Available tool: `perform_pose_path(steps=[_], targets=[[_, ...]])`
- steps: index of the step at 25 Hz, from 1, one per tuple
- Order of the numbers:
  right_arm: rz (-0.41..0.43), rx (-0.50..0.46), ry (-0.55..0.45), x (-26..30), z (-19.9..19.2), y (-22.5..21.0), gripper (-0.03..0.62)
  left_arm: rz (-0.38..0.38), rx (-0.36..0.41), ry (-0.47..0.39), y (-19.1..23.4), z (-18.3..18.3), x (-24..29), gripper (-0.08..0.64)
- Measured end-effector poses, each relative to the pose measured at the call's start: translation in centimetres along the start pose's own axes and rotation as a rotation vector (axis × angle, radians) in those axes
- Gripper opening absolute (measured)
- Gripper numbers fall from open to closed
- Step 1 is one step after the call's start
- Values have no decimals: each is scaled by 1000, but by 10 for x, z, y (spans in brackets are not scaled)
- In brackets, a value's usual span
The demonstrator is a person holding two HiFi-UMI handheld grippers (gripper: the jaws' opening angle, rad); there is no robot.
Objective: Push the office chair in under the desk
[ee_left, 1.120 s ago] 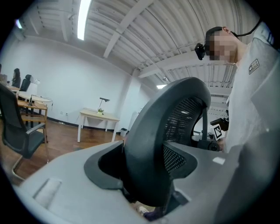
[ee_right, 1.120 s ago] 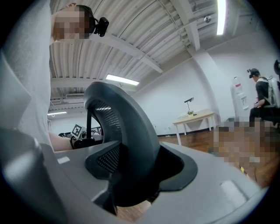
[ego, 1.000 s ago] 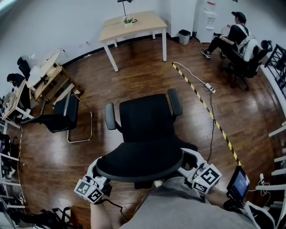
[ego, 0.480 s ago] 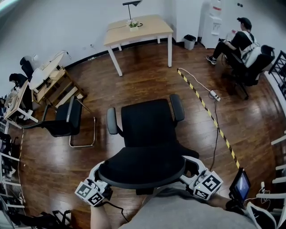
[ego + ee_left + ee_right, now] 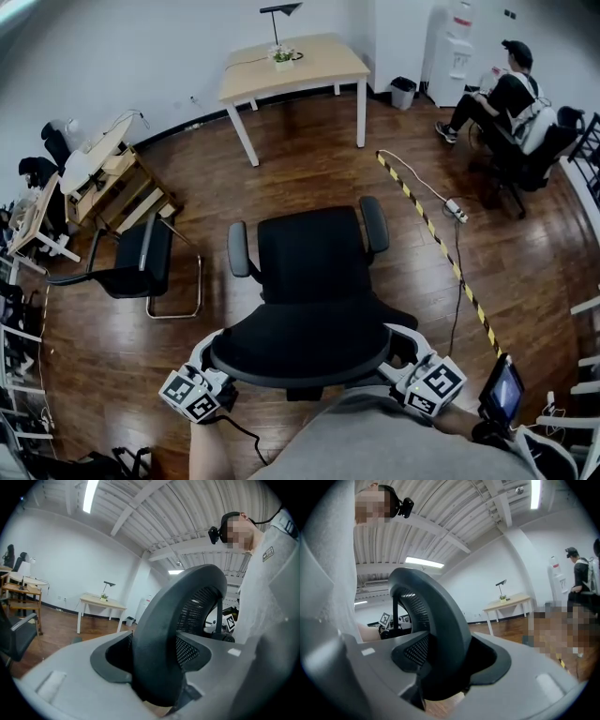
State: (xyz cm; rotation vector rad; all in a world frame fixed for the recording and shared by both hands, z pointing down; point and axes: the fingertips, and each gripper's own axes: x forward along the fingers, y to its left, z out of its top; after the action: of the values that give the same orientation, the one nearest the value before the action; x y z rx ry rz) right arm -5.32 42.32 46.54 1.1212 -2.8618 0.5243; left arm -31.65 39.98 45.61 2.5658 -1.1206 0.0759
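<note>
We've rolled the office chair [image 5: 314, 272] nearer the wooden desk [image 5: 295, 64]. Our left gripper [image 5: 206, 366] and right gripper [image 5: 405, 361] clamp its smooth, curved backrest rim [image 5: 159, 634].

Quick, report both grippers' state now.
Left gripper: jaws clamped on the chair backrest rim.
Right gripper: jaws clamped on the same rim, opposite side.

The wood floor [image 5: 309, 159] carries the office chair [image 5: 314, 272], a second chair [image 5: 141, 262], striped tape [image 5: 431, 239] — and the desk [image 5: 291, 66], well apart.
</note>
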Motion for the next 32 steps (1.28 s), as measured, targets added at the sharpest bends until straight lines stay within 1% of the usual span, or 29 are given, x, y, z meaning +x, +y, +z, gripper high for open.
perform_pose_path(steps=[10,18,28,32], targets=[[15,-17,-6,48,31,-76,256,7,-8,-14,41,24,73,252],[23,-25,-5,82,62,-149,258,16,-5,-44,66,48,139,249],[12,-31,-30,139,94,-213,261,6,-11,-48,119,78,204,247],[8,-26,-25,161,98,-238,261,-1,-14,-39,140,82,228,247]])
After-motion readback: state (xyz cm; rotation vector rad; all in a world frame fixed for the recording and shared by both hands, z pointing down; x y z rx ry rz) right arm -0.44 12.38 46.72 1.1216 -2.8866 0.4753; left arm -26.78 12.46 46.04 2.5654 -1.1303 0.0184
